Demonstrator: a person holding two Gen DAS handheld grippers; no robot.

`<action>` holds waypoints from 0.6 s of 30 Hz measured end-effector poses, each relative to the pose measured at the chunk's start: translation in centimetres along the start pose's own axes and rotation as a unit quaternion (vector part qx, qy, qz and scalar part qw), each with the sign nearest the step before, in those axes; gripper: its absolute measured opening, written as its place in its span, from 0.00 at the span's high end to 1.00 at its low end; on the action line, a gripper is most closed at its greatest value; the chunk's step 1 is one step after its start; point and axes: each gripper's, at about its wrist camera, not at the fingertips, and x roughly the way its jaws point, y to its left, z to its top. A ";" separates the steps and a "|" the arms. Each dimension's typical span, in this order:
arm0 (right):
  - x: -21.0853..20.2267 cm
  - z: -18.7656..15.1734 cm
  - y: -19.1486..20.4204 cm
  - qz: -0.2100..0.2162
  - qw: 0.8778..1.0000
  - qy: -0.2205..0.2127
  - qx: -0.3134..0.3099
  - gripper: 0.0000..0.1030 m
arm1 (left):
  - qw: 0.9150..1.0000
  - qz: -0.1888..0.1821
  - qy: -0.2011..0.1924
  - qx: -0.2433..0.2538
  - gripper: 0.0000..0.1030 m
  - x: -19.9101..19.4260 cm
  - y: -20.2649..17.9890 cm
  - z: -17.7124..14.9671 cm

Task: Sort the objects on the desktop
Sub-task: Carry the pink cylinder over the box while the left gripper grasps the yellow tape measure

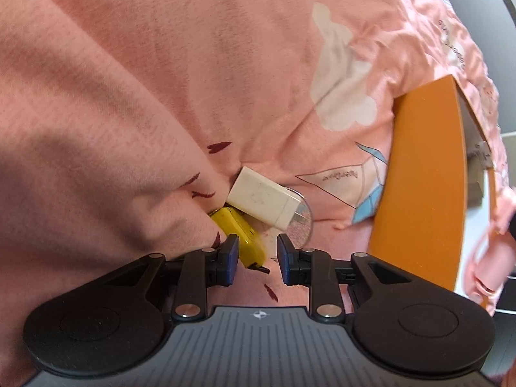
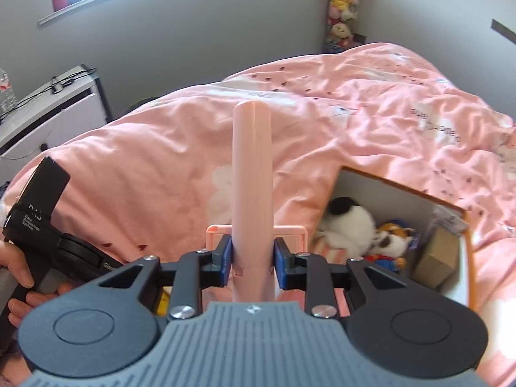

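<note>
In the left wrist view a yellow plug-like object (image 1: 240, 237) lies on the pink bedcover, partly under a white charger (image 1: 262, 198) that rests on a clear round disc (image 1: 301, 225). My left gripper (image 1: 258, 259) is open, its left pad touching the yellow object's side. In the right wrist view my right gripper (image 2: 252, 259) is shut on a pink stand-like object (image 2: 253, 174), its long handle pointing up and away. An orange-edged box (image 2: 464, 248) to the right holds plush toys (image 2: 351, 229) and a small brown carton (image 2: 437, 259).
The orange box wall (image 1: 422, 177) stands at the right of the left wrist view. Thick folds of pink duvet (image 1: 129, 96) rise at the left. The left gripper's handle and the person's hand (image 2: 19, 277) show at the lower left. A white desk (image 2: 48, 103) stands beyond the bed.
</note>
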 end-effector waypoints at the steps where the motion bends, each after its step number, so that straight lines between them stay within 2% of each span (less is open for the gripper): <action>1: -0.3 -0.2 -0.7 -0.012 1.000 0.002 0.004 0.72 | 1.000 0.011 -0.003 -0.006 0.71 0.2 0.0 0.0; 5: -0.8 -1.2 -3.2 -0.045 0.999 0.010 0.023 0.72 | 0.999 0.035 -0.004 -0.012 0.71 0.5 -0.3 -0.1; 11: -1.5 -2.4 -5.7 -0.070 0.997 0.012 0.043 0.72 | 0.998 0.067 -0.012 -0.016 0.71 0.6 -0.8 -0.7; 15: -1.7 -3.0 -6.6 -0.077 0.996 0.011 0.047 0.72 | 0.996 0.082 -0.015 -0.038 0.63 1.1 -0.9 -0.7; 18: -1.7 -3.4 -7.2 -0.073 0.996 0.010 0.053 0.72 | 0.995 0.098 -0.014 -0.026 0.59 1.5 -1.4 -0.8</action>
